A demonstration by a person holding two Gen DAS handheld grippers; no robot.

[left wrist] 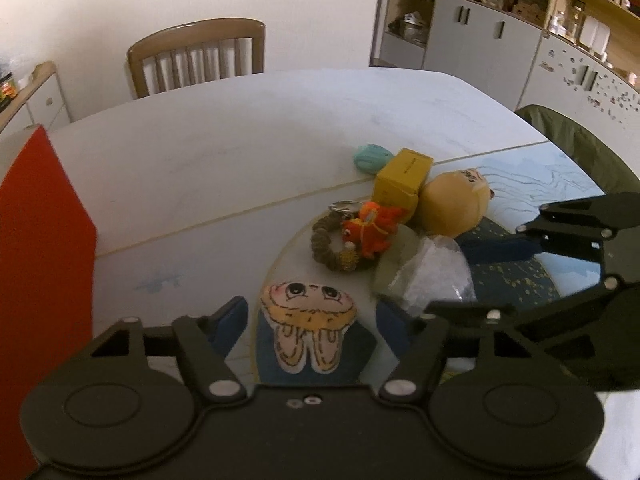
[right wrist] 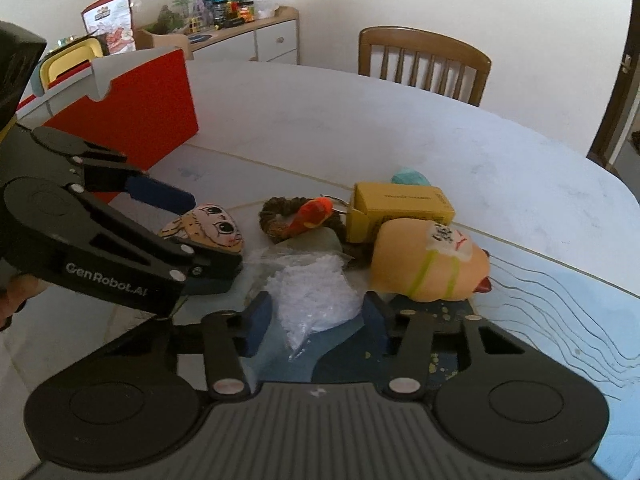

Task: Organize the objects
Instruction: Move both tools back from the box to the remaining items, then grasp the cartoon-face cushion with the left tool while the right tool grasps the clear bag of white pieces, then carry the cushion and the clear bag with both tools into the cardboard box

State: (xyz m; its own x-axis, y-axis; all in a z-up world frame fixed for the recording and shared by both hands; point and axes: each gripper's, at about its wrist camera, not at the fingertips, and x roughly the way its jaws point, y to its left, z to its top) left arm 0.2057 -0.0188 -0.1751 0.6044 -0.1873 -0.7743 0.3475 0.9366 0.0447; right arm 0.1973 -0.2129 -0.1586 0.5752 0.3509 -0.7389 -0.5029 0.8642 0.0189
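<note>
Left gripper (left wrist: 312,320) jaws apart around tooth-shaped plush (left wrist: 308,332) (2 big cartoon eyes).

Left wrist view: you look low and close over the white table (left wrist: 208,160), facing the wooden chair (left wrist: 196,56) and wall shelving (left wrist: 500,20) beyond.
Right wrist view: you look from the other side, just as near, angled toward the red box (right wrist: 152,108) and sideboard (right wrist: 256,40).
Shared ground: both views catch the face doll (left wrist: 308,320) (right wrist: 208,228), yellow box (left wrist: 404,178) (right wrist: 400,208), and each other's gripper.
</note>
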